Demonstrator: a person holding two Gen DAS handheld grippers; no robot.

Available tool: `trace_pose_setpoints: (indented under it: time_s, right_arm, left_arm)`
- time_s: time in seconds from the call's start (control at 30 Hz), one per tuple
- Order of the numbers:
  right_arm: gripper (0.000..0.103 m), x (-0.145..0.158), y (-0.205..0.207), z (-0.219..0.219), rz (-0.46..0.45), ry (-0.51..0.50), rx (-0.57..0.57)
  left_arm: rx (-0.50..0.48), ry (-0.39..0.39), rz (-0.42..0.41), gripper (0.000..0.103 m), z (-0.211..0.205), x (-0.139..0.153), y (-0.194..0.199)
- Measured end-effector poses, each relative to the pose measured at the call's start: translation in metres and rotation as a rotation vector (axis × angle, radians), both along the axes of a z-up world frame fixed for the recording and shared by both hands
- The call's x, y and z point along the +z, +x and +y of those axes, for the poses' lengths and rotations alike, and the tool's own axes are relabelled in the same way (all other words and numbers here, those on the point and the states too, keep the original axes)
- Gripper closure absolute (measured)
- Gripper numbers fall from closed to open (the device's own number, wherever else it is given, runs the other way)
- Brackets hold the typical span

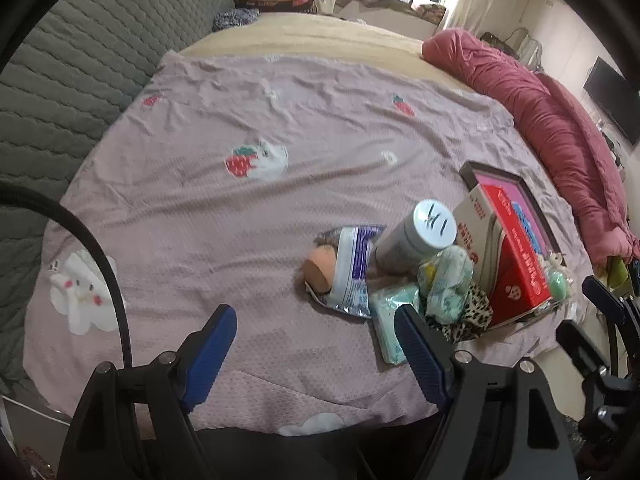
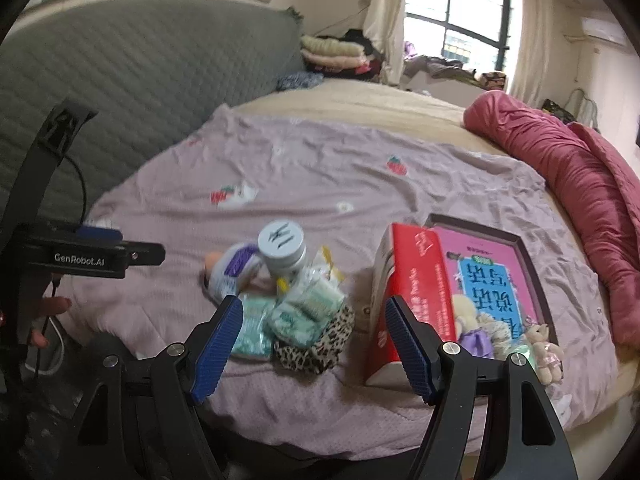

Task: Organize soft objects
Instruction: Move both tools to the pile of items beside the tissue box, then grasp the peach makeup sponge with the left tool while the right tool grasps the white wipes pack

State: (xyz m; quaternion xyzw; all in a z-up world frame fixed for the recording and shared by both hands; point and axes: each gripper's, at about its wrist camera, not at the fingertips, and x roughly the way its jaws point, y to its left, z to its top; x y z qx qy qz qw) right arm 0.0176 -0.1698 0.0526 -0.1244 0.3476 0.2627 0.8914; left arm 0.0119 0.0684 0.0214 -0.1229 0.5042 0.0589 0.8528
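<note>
Both hand-held grippers [image 1: 316, 344] [image 2: 314, 338] spread, empty — tissue pack [image 1: 386, 320] lies lengthwise toward them.

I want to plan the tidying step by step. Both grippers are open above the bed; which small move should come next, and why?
Probably lower the right gripper onto the leopard-print fabric and close on it. Its jaws stand open and empty, and that soft piece lies nearest at the front of the pile, free of the jar and the red box.
</note>
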Motion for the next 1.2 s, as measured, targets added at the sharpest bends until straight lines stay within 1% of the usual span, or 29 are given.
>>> trace_pose_setpoints:
  time_s: [0.07, 0.17, 0.33, 0.4, 0.5, 0.6, 0.73, 0.8, 0.83, 0.93, 1.03, 1.13, 1.2]
  right_arm:
    - [0.028, -0.009, 0.002, 0.005, 0.011, -0.014, 0.007]
    - [0.028, -0.017, 0.008, 0.005, 0.04, -0.007, 0.008]
    - [0.028, -0.032, 0.026, 0.01, 0.111, 0.011, -0.006]
    - [0.028, -0.039, 0.033, 0.014, 0.138, 0.013, -0.011]
    - [0.028, -0.049, 0.044, 0.021, 0.162, 0.007, -0.017]
    - [0.028, -0.057, 0.051, 0.028, 0.175, -0.006, -0.014]
    - [0.028, -0.064, 0.058, 0.033, 0.187, -0.013, -0.012]
    - [0.028, -0.067, 0.061, 0.035, 0.189, -0.019, -0.011]
    - [0.028, -0.068, 0.062, 0.036, 0.19, -0.021, -0.011]
    - [0.028, -0.072, 0.067, 0.038, 0.199, -0.027, -0.013]
    - [0.028, -0.075, 0.071, 0.041, 0.201, -0.034, -0.011]
    - [0.028, -0.08, 0.075, 0.043, 0.213, -0.036, -0.014]
    - [0.028, -0.082, 0.079, 0.045, 0.222, -0.029, -0.017]
  left_arm:
    - [-0.001, -0.015, 0.012, 0.022, -0.001, -0.007, 0.004]
    - [-0.006, -0.039, 0.011, 0.022, -0.003, -0.016, 0.013]
    - [-0.023, -0.059, 0.023, 0.022, -0.005, -0.034, 0.031]
    - [-0.022, -0.064, 0.026, 0.022, -0.001, -0.04, 0.035]
    - [0.003, -0.1, 0.034, 0.022, 0.013, -0.052, 0.037]
    - [0.038, -0.132, 0.037, 0.022, 0.033, -0.063, 0.039]
    - [0.054, -0.154, 0.045, 0.022, 0.051, -0.073, 0.046]
    - [0.058, -0.198, 0.059, 0.022, 0.058, -0.083, 0.052]
    - [0.057, -0.214, 0.069, 0.022, 0.059, -0.088, 0.055]
    - [0.072, -0.223, 0.088, 0.022, 0.061, -0.1, 0.063]
    - [0.073, -0.265, 0.082, 0.022, 0.063, -0.108, 0.069]
    - [0.054, -0.286, 0.077, 0.022, 0.061, -0.112, 0.076]
    - [0.037, -0.319, 0.073, 0.022, 0.058, -0.114, 0.08]
